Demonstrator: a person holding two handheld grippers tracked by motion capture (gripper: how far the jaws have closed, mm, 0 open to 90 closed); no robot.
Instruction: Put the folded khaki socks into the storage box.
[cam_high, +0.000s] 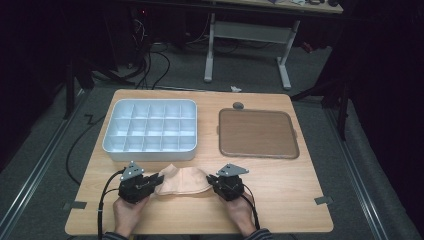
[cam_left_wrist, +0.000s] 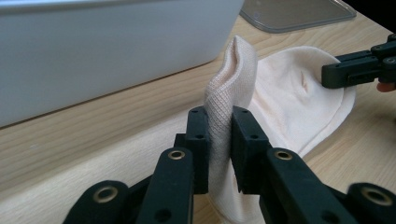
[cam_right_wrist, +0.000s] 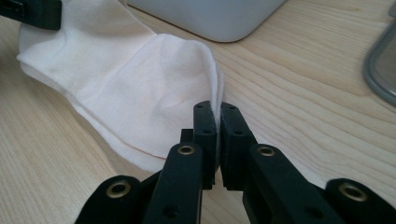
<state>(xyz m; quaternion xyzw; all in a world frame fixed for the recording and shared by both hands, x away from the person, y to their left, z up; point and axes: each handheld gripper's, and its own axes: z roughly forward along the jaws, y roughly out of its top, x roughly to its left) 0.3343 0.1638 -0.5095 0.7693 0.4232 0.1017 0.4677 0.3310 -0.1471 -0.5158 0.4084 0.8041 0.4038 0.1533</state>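
sock (cam_high: 181, 181) lay on the near part of the wooden table (cam_high: 280, 190), just in front of the white divided box (cam_high: 150, 129) and stretched between both tools. left gripper (cam_high: 157, 180) was clamped on the ribbed cuff end, its jaws pressed onto a raised fold of the knit, as the left gripper view showed (cam_left_wrist: 219, 135). right gripper (cam_high: 212, 181) was closed on the thin edge at the toe end, jaws almost together with the fabric between them (cam_right_wrist: 217, 135). both ends looked secured, so the grasping part seemed done. the sock was only slightly lifted at the pinched spots and mostly rested flat on the wood. what was left, i judged, was folding it and placing it into a compartment; every cell of the box looked bare. the brown lid (cam_high: 258, 133) sat apart to the right, untouched.
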